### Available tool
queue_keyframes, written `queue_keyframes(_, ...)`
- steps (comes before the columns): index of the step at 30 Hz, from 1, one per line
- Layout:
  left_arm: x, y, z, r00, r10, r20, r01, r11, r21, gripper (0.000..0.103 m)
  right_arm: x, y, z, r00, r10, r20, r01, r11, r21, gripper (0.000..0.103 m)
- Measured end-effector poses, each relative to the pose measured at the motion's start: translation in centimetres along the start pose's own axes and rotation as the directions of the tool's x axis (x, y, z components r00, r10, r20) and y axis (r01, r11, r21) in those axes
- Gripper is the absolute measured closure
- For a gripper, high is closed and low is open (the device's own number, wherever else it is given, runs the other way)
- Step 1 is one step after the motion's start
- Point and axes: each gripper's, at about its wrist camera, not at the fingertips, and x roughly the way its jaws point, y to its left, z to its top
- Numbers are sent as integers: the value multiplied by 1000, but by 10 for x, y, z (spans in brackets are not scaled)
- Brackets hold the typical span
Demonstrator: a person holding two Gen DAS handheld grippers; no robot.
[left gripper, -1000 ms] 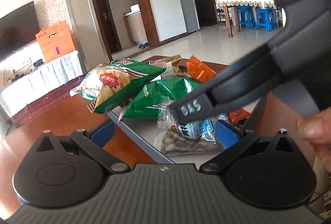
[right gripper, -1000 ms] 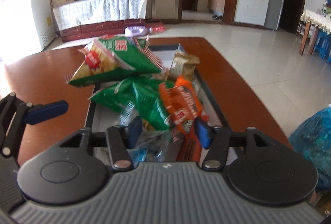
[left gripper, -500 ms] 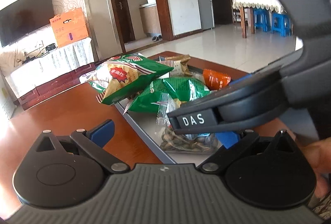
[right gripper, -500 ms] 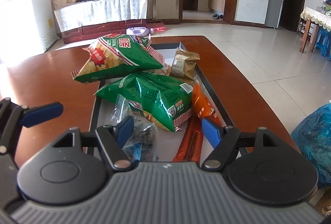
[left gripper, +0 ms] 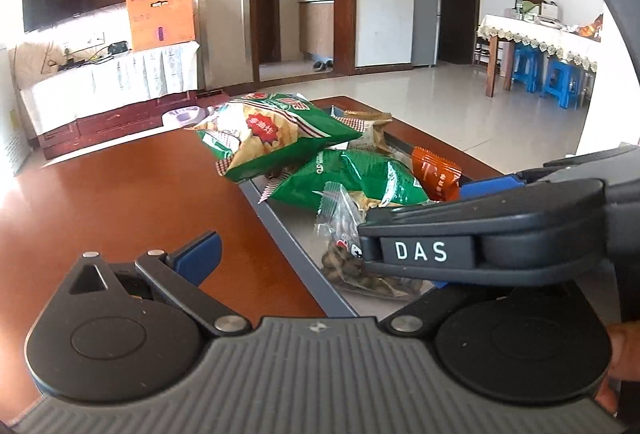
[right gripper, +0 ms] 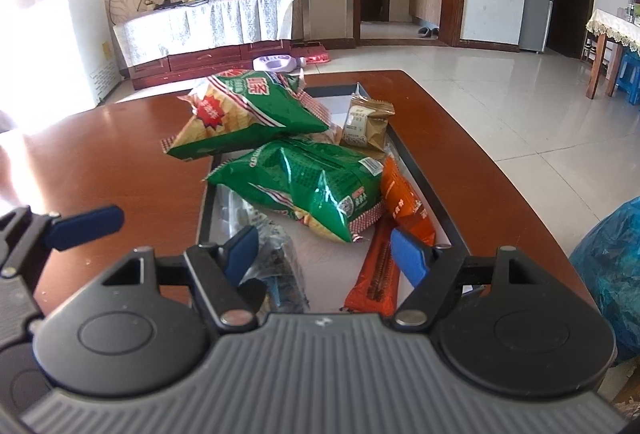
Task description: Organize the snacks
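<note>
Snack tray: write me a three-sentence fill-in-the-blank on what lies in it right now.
1. The long snack bar lying nearest the right claw is ____ in colour.
2. The top chip bag hangs over the tray's ____ rim in the right wrist view.
3. The clear packet near the left claw holds ____.

Missing words: orange; left; nuts

Glossy foil snack bags (right gripper: 296,189) lie on a polished wooden table (right gripper: 120,153).

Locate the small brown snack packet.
Right wrist view: the small brown packet stands at the tray's far end, right of the top green chip bag.
</note>
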Motion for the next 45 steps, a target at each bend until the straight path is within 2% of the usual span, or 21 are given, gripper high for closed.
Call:
queue_keyframes(4,-10,-8,0,999,48,16,-49,998,46,0,-7,4,-1,1000,2,15,-2,1000,-7,28)
queue_keyframes(8,-22,-6,-1,999,47,19,-48,998,27,0,-25,3,-6,999,18,49,-19,1000,19,28)
queue_keyframes(12,-37,-7,-2,987,156,27,-157,987,37,0,-56,0,-17,991,19,129,-26,998,52,28)
queue_keyframes(15,-53,3,-3,988,147,45,-147,989,-12,0,-81,-1,-24,981,13,191,-27,997,71,28)
queue_keyframes(20,-79,14,-5,973,225,58,-222,973,-66,0,-117,7,-32,964,33,264,-53,996,69,28)
queue_keyframes(24,-102,10,-14,970,232,70,-232,973,-14,0,-140,21,-44,964,48,262,-61,997,41,28)
queue_keyframes(27,-117,11,-25,976,209,65,-209,978,-2,0,-153,29,-53,962,44,268,-47,999,4,27)
queue_keyframes(30,-125,16,-42,978,205,49,-205,979,1,0,-159,30,-65,958,23,286,-29,999,16,27)
queue_keyframes(35,-128,24,-59,978,206,9,-206,979,3,0,-157,35,-77,956,4,294,-12,1000,25,27)
queue_keyframes(41,-130,22,-63,980,196,20,-196,981,8,0,-151,43,-77,959,-2,284,5,1000,-11,27)
queue_keyframes(44,-129,21,-62,982,190,22,-190,982,3,0,-151,42,-79,959,-8,283,10,1000,-7,17)
queue_keyframes(45,-129,21,-62,983,184,22,-184,983,-4,0,-151,41,-79,958,-9,286,10,1000,-2,17)
